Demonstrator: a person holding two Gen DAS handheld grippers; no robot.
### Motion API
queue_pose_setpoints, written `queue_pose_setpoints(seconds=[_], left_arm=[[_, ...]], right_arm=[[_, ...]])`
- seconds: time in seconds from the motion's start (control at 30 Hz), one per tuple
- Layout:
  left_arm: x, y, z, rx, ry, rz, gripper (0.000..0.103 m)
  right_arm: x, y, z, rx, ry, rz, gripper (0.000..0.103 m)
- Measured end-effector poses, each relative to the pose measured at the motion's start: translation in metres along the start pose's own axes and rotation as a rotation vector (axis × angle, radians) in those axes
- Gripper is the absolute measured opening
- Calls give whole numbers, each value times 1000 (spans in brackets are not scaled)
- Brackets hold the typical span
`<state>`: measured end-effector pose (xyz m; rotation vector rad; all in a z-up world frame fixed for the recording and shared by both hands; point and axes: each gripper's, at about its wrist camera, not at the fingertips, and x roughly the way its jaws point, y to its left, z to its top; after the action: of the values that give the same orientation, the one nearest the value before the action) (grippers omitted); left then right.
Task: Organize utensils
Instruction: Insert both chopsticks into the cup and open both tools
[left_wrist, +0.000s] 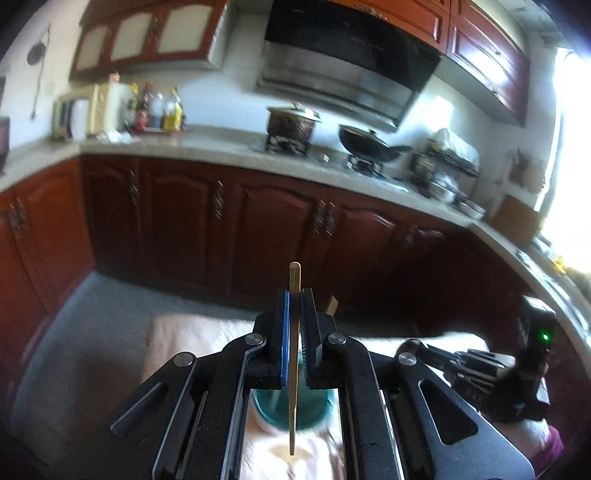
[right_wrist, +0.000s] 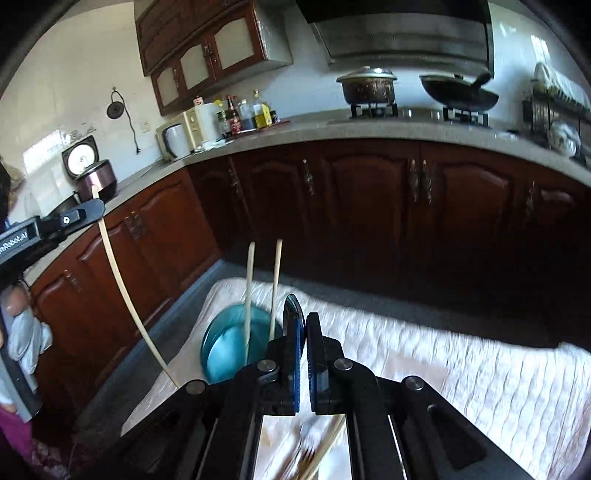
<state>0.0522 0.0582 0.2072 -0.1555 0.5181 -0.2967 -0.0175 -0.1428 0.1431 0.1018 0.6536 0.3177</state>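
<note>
My left gripper is shut on a pale wooden chopstick that stands upright between its pads, lifted over a teal cup. In the right wrist view the same gripper comes in from the left, the chopstick hanging down from it beside the teal cup. Two more chopsticks stand in that cup. My right gripper is shut just right of the cup, with nothing seen between its pads. A blurred fork and another chopstick lie on the cloth under it.
The cup stands on a table under a pale quilted cloth. Dark wooden cabinets and a grey counter curve around beyond it. On the stove sit a lidded pot and a black wok. A person's sleeve is at the left edge.
</note>
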Motion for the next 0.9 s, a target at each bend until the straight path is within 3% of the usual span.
queue_pose_setpoints(seconds=[0.2, 0.5, 0.9], left_arm=[[35, 2, 12, 10, -50, 73, 4], [97, 13, -24, 10, 22, 125, 4], [109, 13, -68, 14, 106, 120, 4]], right_arm=[[36, 6, 26, -39, -35, -80, 3], [84, 15, 19, -116, -29, -140, 2], [109, 25, -17, -142, 79, -66, 4]])
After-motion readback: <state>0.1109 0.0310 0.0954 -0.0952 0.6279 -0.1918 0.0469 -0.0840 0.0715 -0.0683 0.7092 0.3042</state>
